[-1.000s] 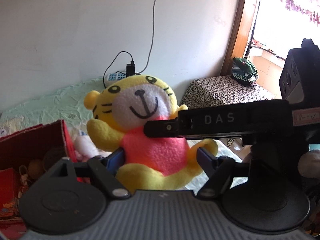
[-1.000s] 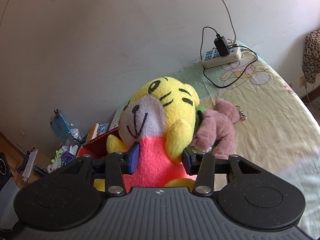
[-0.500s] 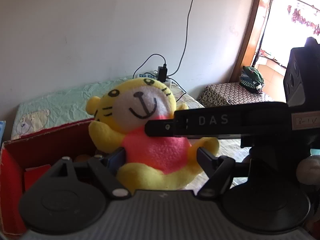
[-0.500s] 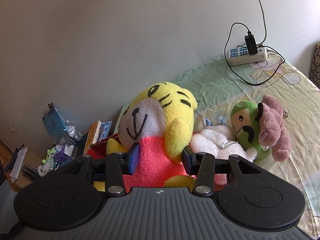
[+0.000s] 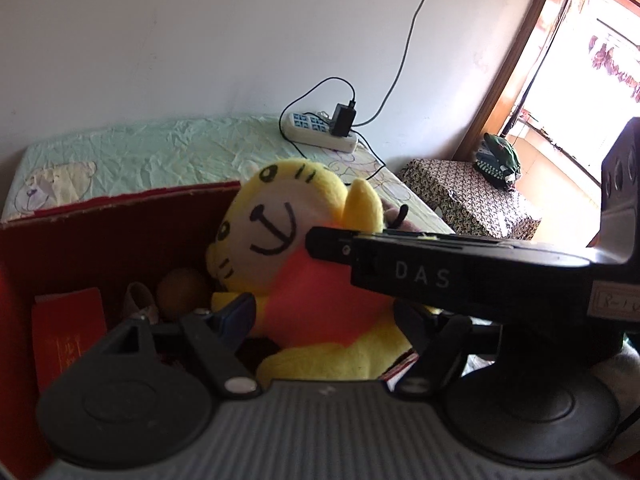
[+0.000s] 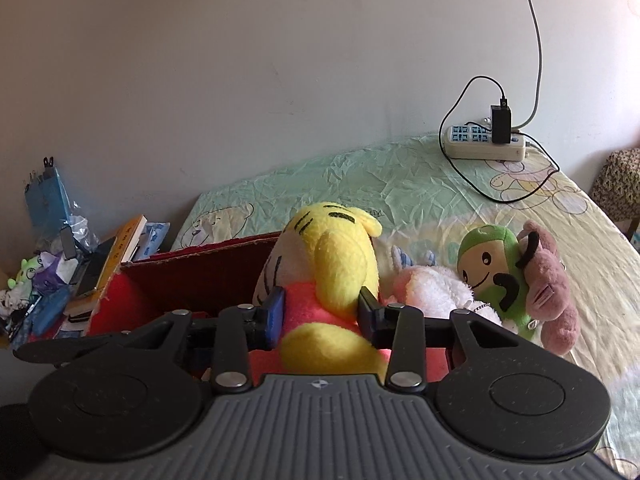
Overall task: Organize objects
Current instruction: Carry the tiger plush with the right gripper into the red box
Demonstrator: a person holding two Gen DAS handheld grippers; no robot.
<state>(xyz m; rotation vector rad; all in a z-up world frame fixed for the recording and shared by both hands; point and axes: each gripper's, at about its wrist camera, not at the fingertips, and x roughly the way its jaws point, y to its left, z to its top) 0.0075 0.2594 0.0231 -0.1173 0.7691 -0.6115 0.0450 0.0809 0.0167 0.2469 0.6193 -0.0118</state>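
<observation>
While both the left tool [image 5: 324,320] and closing right tool [image 6: 320,314] clamp it, the tiger plush [image 5: 304,264] tilts over the red box [image 5: 100,240]

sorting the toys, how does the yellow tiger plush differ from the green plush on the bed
The yellow tiger plush is clamped in the right gripper, whose jaws are closing, at the red box; the green plush lies loose on the bed sheet.
The tiger wears pink-red and looks larger; the green plush looks smaller and touches a mauve plush.
Both are soft toys with smiling faces.
</observation>
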